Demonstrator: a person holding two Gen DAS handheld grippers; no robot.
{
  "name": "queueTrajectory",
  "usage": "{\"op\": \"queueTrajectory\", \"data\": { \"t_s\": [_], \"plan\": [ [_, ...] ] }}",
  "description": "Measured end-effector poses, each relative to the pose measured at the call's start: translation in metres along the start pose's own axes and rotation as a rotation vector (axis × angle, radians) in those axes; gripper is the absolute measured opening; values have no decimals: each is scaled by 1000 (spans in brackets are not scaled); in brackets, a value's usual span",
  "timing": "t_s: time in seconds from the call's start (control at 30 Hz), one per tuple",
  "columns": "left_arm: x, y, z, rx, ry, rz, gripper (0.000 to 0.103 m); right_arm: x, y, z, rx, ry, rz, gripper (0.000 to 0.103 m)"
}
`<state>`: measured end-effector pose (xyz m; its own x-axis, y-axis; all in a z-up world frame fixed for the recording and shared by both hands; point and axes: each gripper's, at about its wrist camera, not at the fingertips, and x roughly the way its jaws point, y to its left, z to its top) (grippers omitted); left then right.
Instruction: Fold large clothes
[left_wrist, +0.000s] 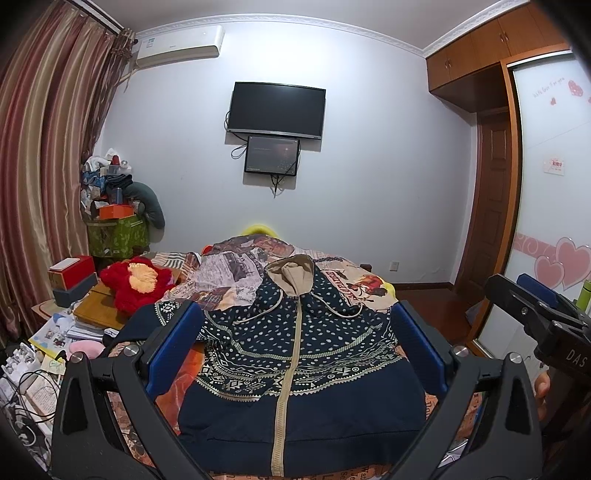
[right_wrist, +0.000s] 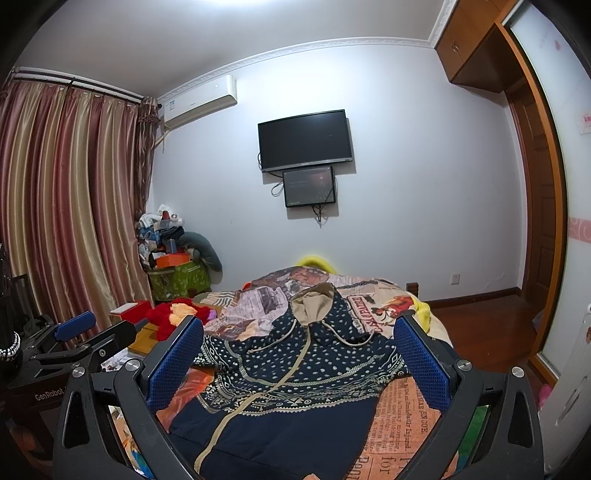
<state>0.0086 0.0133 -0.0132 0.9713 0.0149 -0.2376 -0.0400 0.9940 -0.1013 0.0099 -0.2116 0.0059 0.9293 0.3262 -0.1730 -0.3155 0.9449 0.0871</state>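
A navy hooded jacket (left_wrist: 295, 354) with a white pattern, beige zip and beige hood lies spread face up on the bed, hood pointing away; it also shows in the right wrist view (right_wrist: 288, 384). My left gripper (left_wrist: 295, 325) is open and empty, held above the jacket's lower half. My right gripper (right_wrist: 295, 339) is open and empty, held above the jacket from slightly further right. The right gripper shows at the right edge of the left wrist view (left_wrist: 535, 306). The left gripper shows at the left of the right wrist view (right_wrist: 85, 332).
The bed carries a newspaper-print cover (right_wrist: 406, 417). A red plush toy (left_wrist: 136, 282) and boxes, books and cables (left_wrist: 55, 332) lie at the left. A laden green box (left_wrist: 116, 232) stands by the curtain. A wardrobe (left_wrist: 550, 221) is at the right.
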Motion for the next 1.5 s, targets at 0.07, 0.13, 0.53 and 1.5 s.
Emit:
{"op": "queueTrajectory", "data": {
  "t_s": [0.07, 0.13, 0.53, 1.5],
  "plan": [
    [0, 0, 0, 0, 0, -1, 103, 0, 0, 0, -1, 0, 0, 103],
    [1, 0, 0, 0, 0, 0, 103, 0, 1, 1, -1, 0, 0, 103],
    [-1, -1, 1, -2, -4, 0, 103, -1, 2, 2, 0, -3, -1, 103],
    [13, 1, 4, 20, 16, 13, 103, 28, 0, -3, 8, 6, 1, 103]
  ]
}}
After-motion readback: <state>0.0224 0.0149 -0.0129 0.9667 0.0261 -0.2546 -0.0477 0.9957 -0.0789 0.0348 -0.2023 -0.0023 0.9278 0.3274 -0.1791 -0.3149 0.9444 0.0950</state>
